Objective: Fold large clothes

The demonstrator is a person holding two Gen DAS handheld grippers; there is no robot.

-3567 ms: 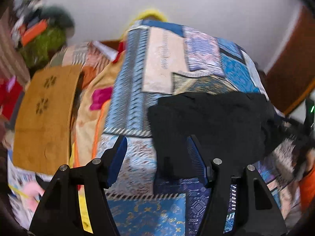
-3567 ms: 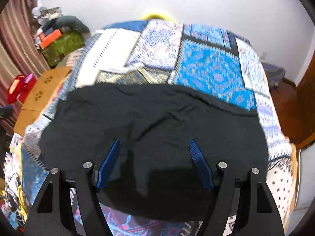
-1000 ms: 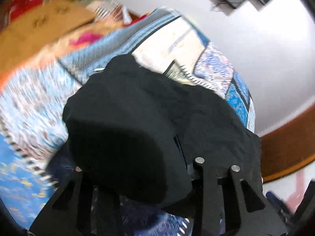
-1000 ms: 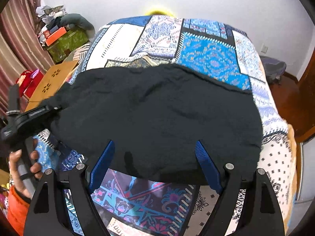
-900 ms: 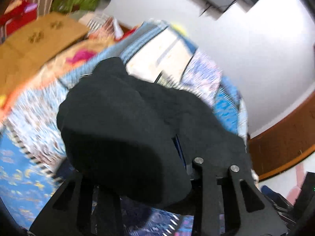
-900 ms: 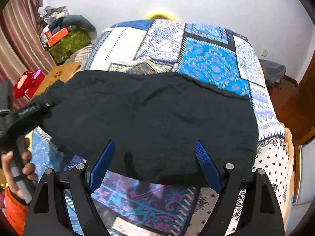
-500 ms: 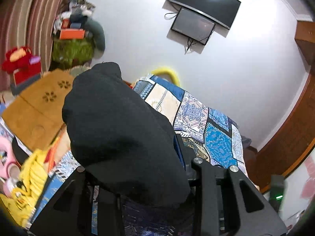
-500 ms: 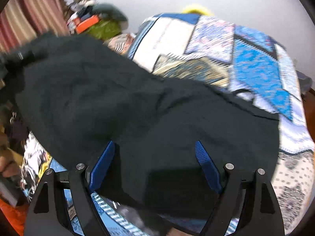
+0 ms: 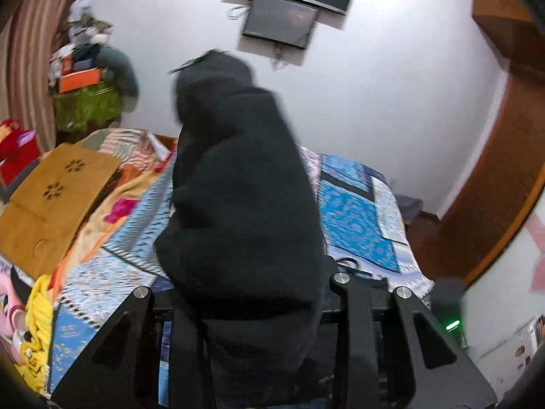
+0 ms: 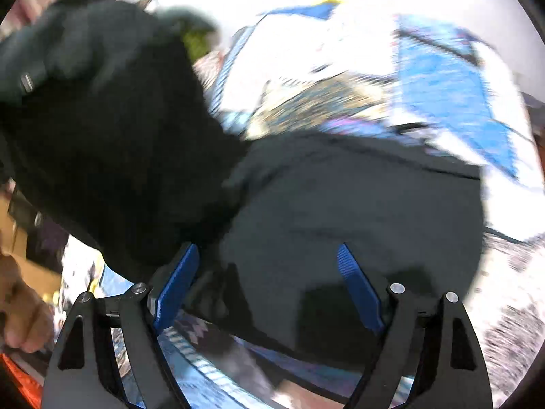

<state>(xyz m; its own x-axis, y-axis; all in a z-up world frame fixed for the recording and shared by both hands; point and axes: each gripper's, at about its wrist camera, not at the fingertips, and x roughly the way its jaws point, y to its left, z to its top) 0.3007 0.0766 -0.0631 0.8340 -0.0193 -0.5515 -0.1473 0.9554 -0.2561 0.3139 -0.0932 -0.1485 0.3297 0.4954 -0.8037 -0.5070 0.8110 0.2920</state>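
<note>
A large black garment (image 9: 242, 204) hangs bunched over my left gripper (image 9: 252, 310), which is shut on its edge and holds it high above the bed; the fingertips are hidden by cloth. In the right wrist view the same black garment (image 10: 340, 211) lies partly on the patchwork bedspread (image 10: 453, 78), its left side lifted. My right gripper (image 10: 269, 269) is open, its blue fingers (image 10: 357, 289) just above the garment's near edge, holding nothing.
A patterned blue bedspread (image 9: 354, 218) covers the bed. A brown wooden board (image 9: 51, 201) lies to the left. Boxes and clutter (image 9: 85, 92) stand in the far left corner. A wall screen (image 9: 282, 20) hangs above. A wooden door (image 9: 494, 187) is at the right.
My left gripper closed on the garment's left edge and lifted it high off the bed. My right gripper stayed open near the front edge; its view is now blurred by motion.
</note>
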